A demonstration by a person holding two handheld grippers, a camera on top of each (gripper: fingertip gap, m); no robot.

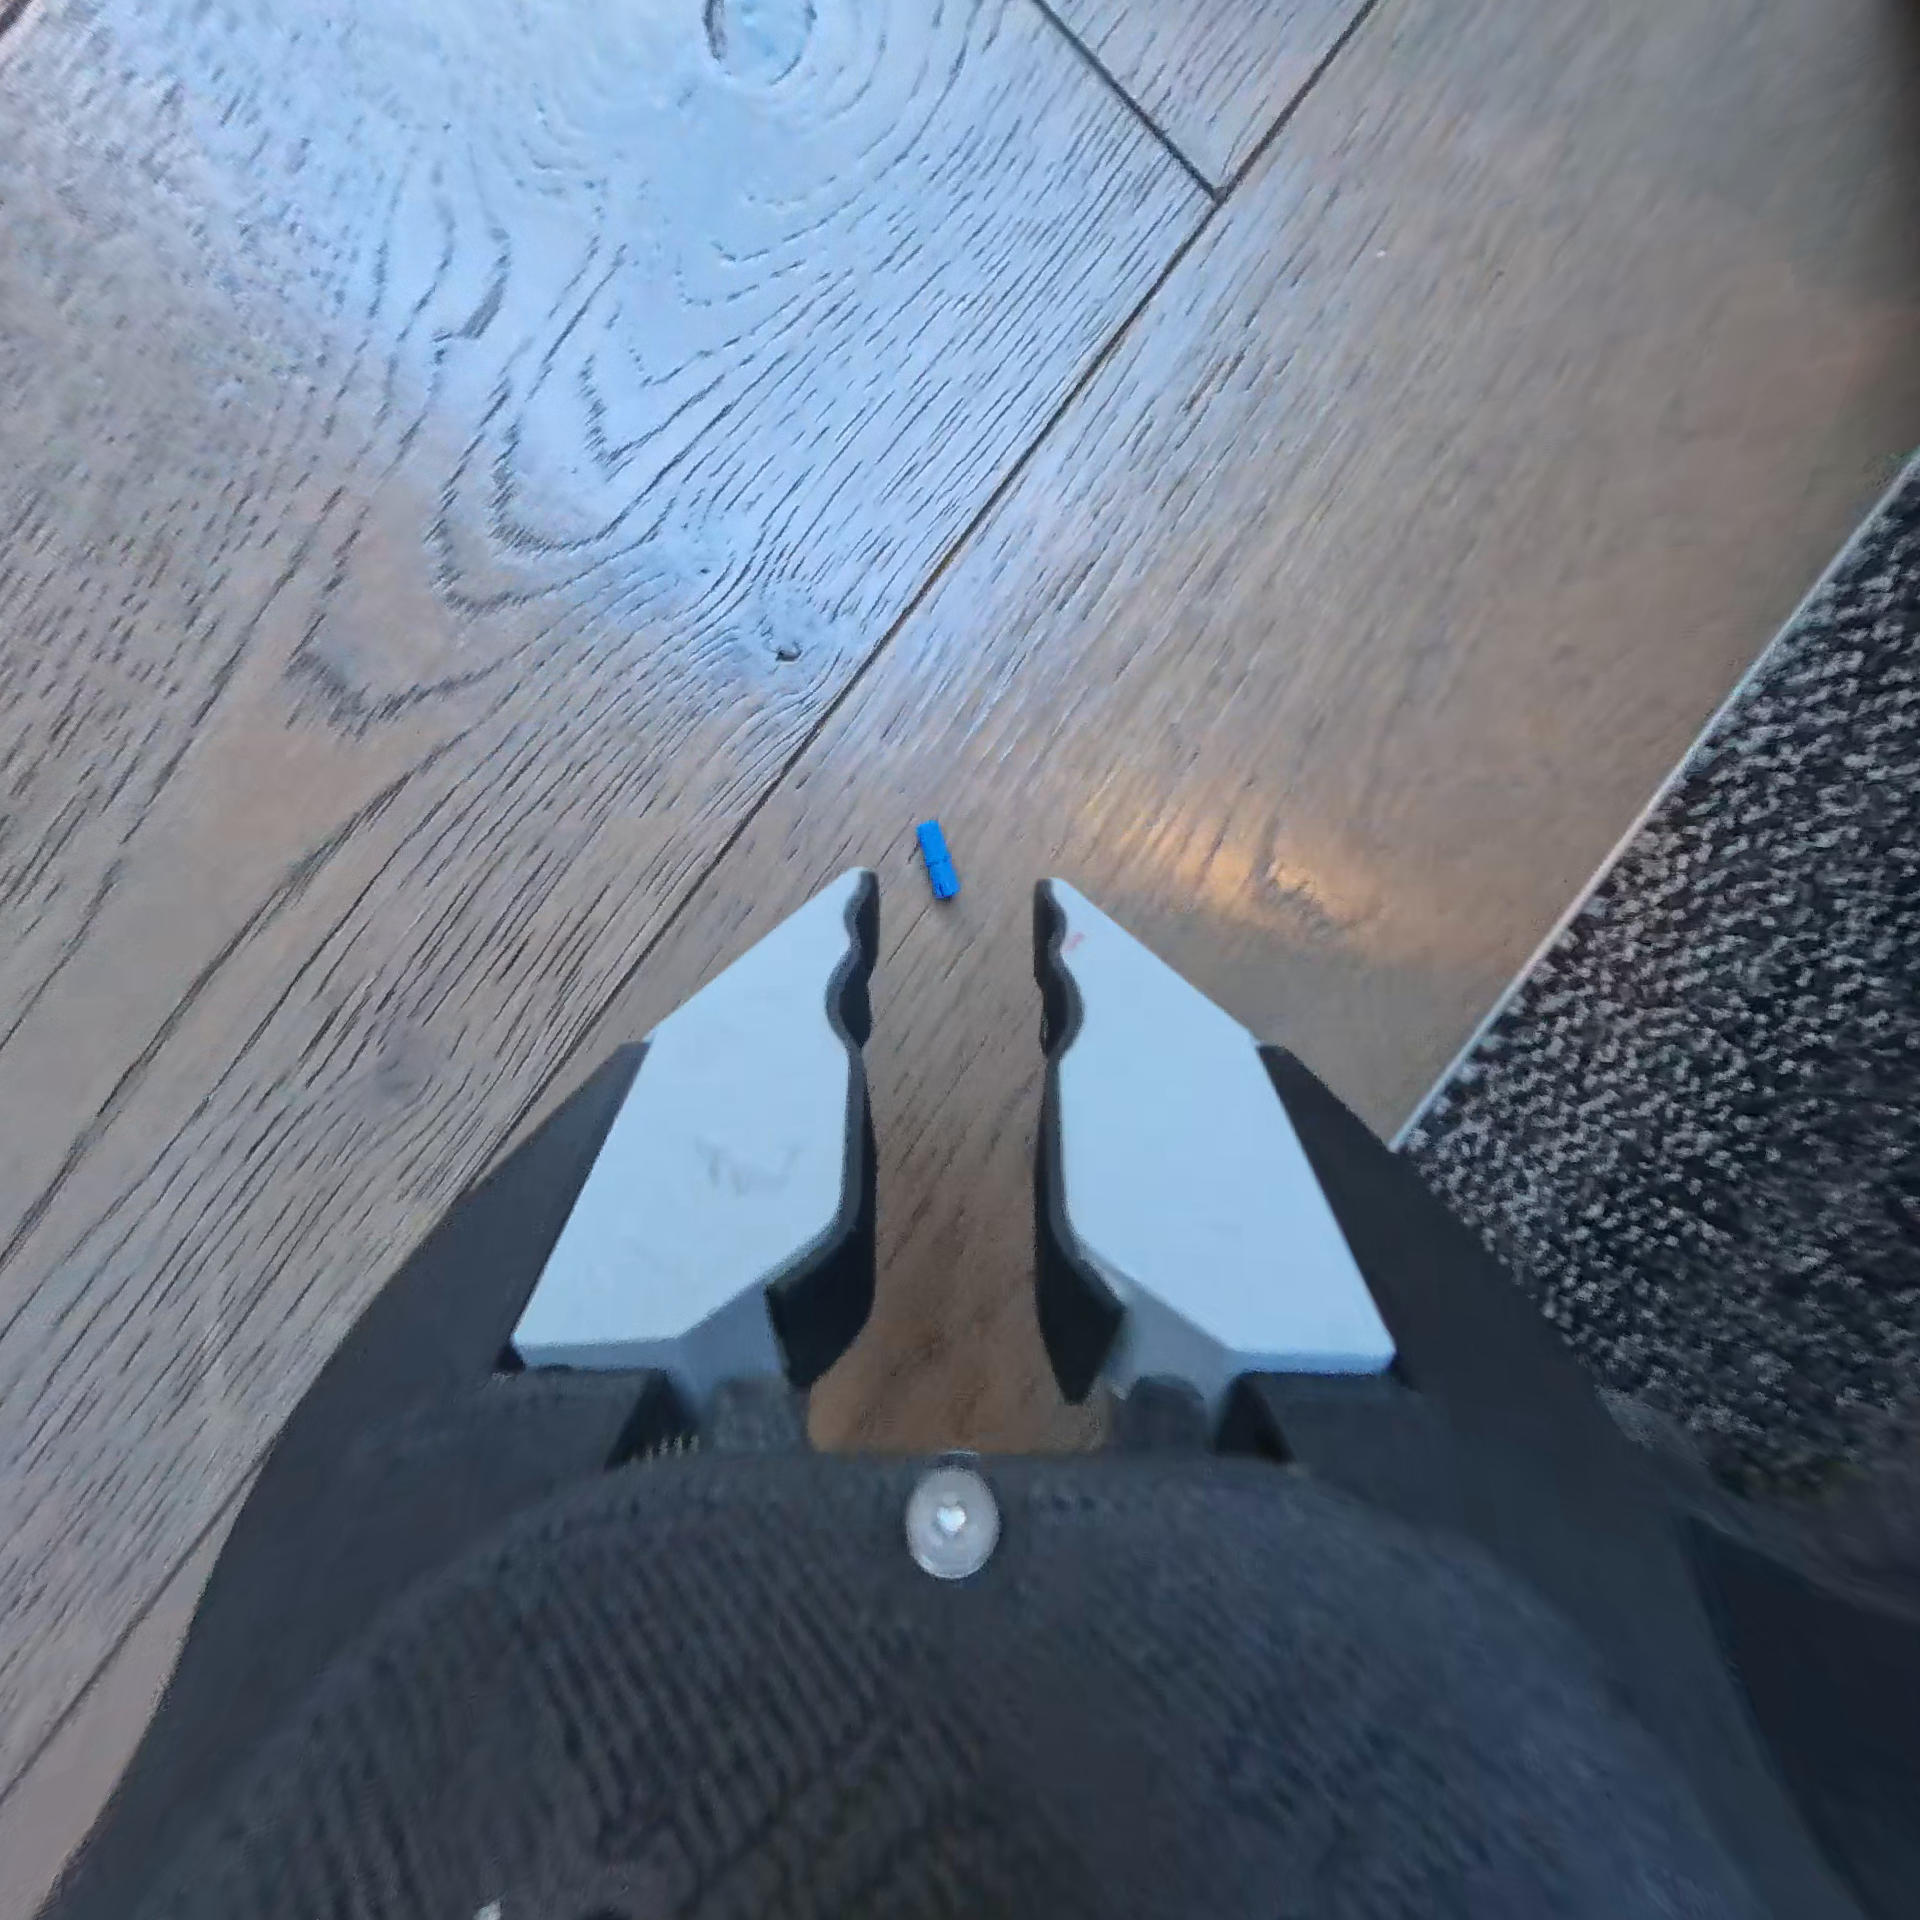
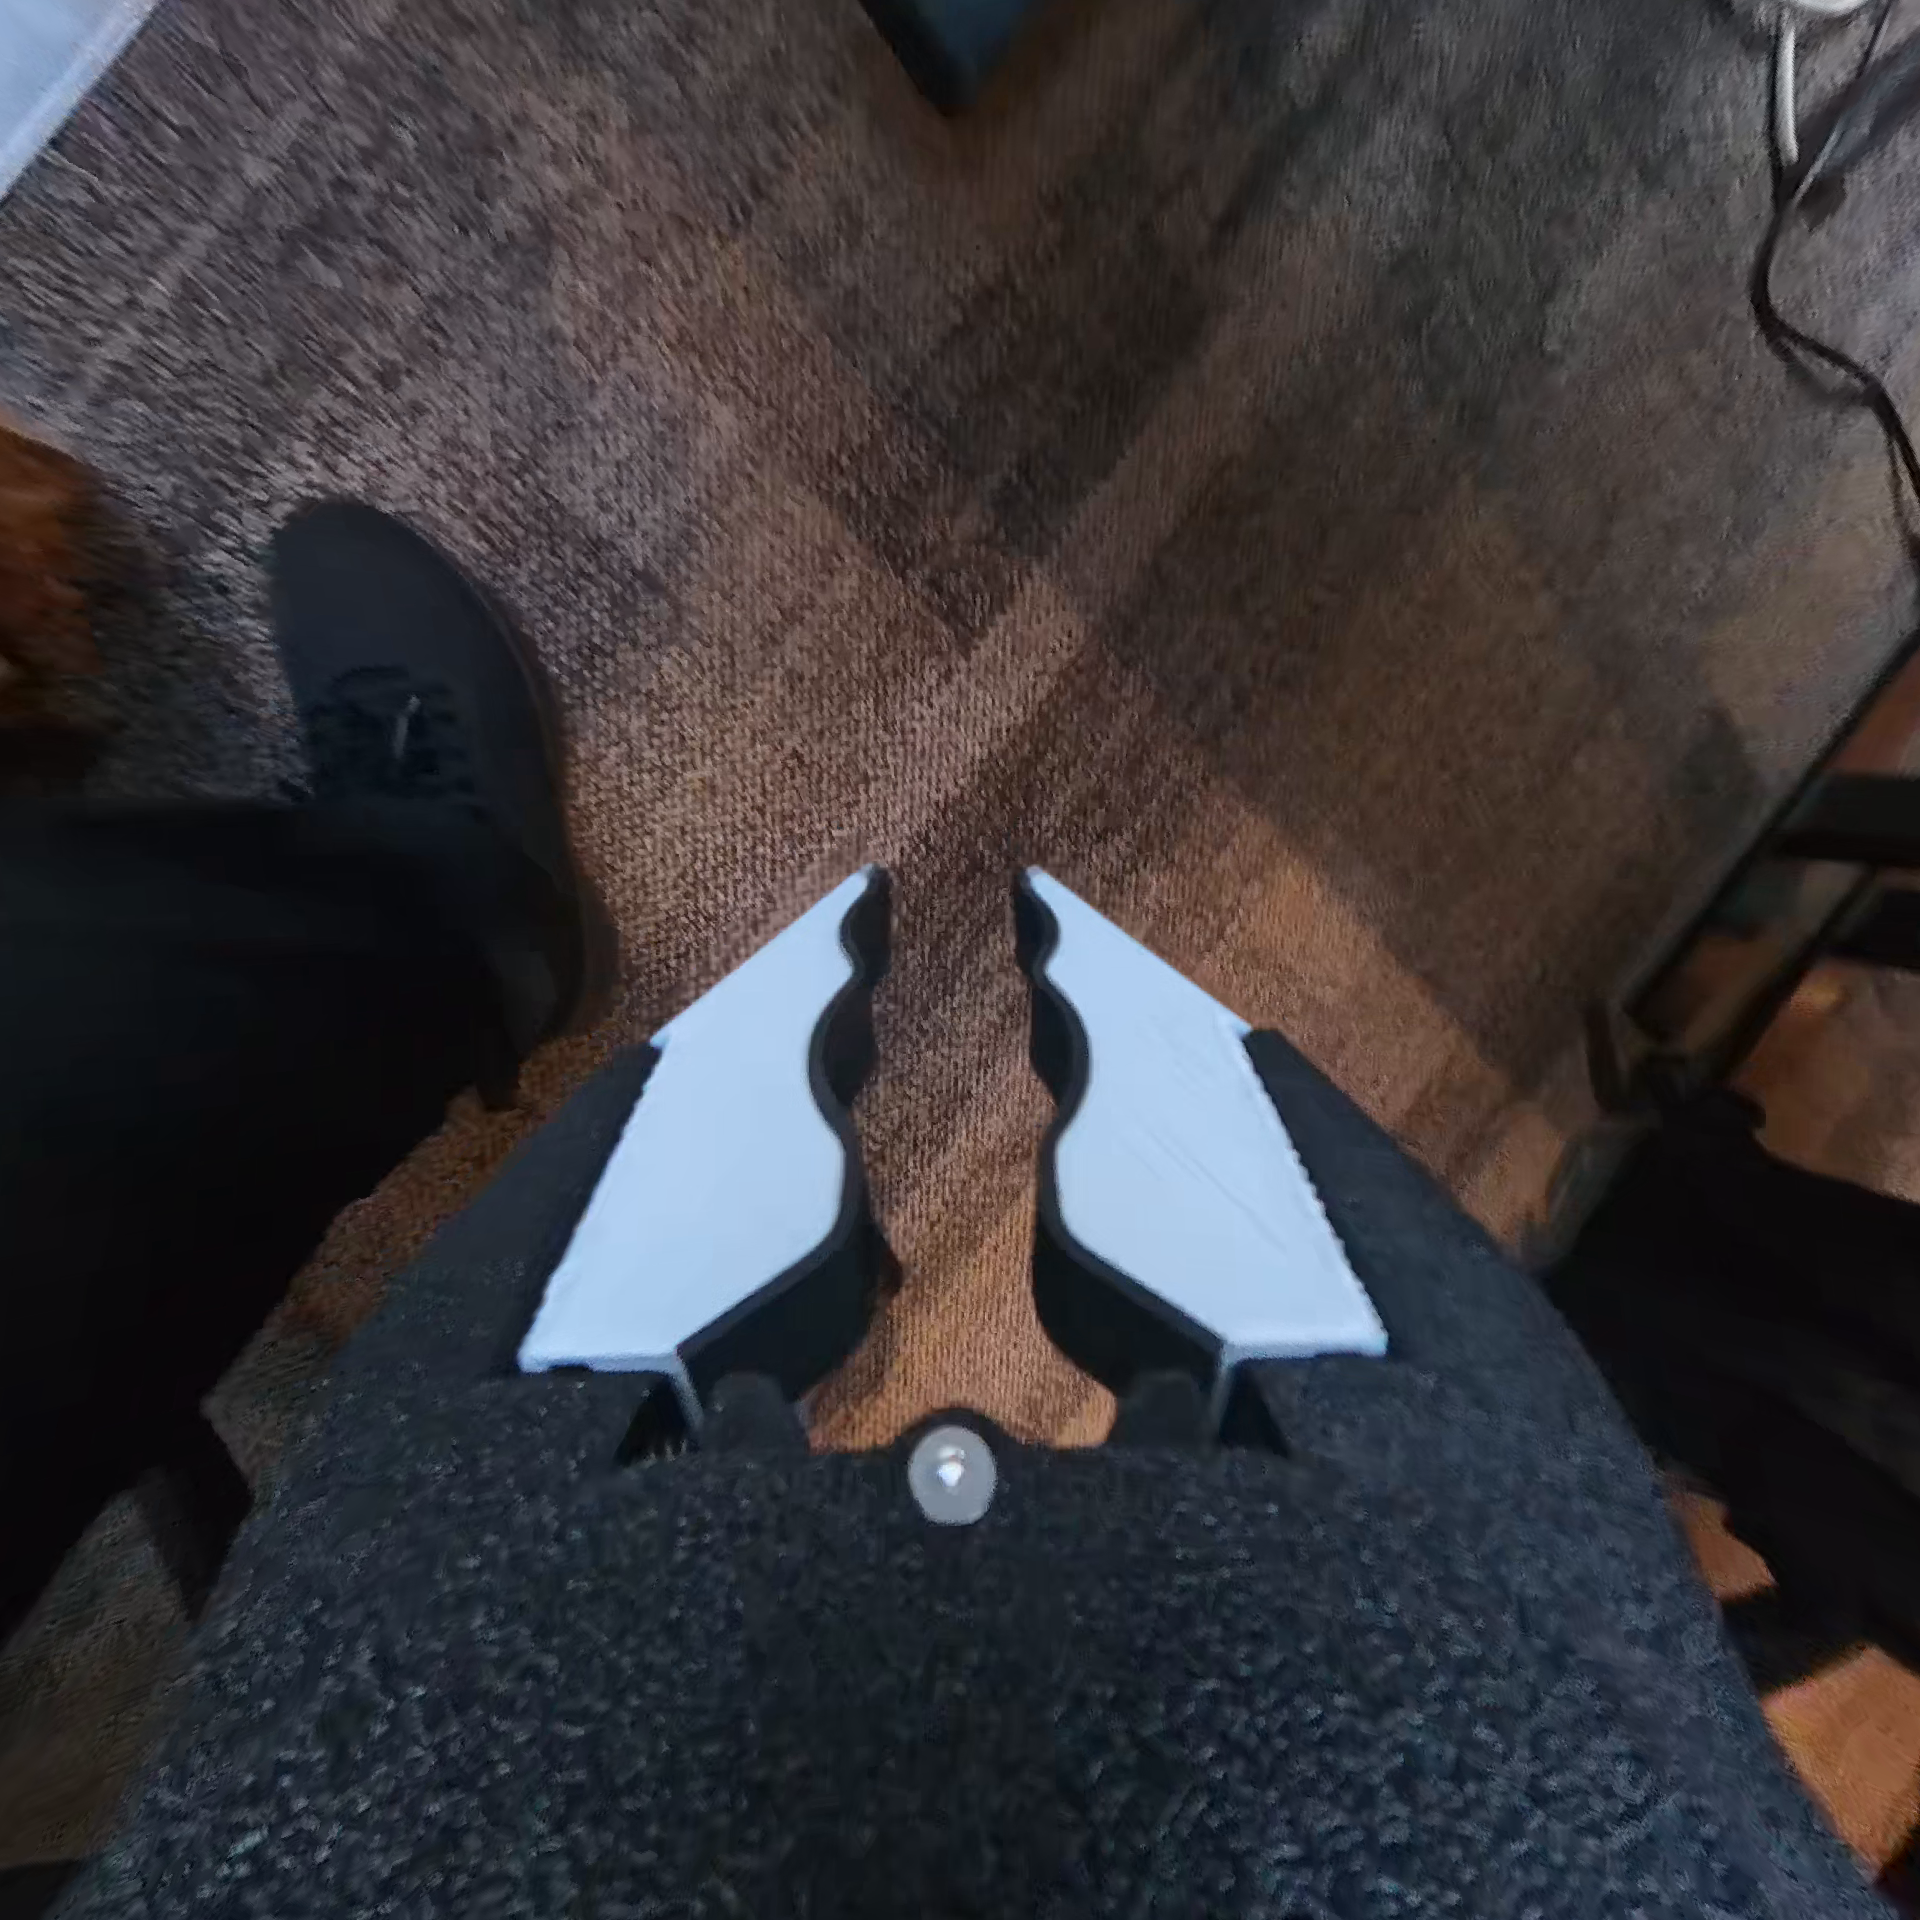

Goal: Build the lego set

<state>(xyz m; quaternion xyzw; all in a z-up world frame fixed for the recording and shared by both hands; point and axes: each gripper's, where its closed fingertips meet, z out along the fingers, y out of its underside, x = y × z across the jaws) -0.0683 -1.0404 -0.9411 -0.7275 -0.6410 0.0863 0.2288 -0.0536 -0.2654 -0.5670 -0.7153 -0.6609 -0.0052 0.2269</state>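
A small blue lego pin (image 1: 937, 860) lies on the wooden floor (image 1: 623, 468) in the left wrist view. My left gripper (image 1: 956, 894) is open and empty, its fingertips just short of the pin, which sits in line with the gap between them. My right gripper (image 2: 951, 883) is open and empty, hanging above a brown patterned carpet (image 2: 1039, 520). No other lego parts show in either view.
A speckled dark carpet with a metal edge strip (image 1: 1714, 883) borders the wood on the right. In the right wrist view a person's black shoe (image 2: 416, 727) stands at the left, black cables (image 2: 1808, 312) run at the top right, and a dark furniture frame (image 2: 1766, 883) stands at the right. The tips of one gripper are about 85 cm away from the tips of the other.
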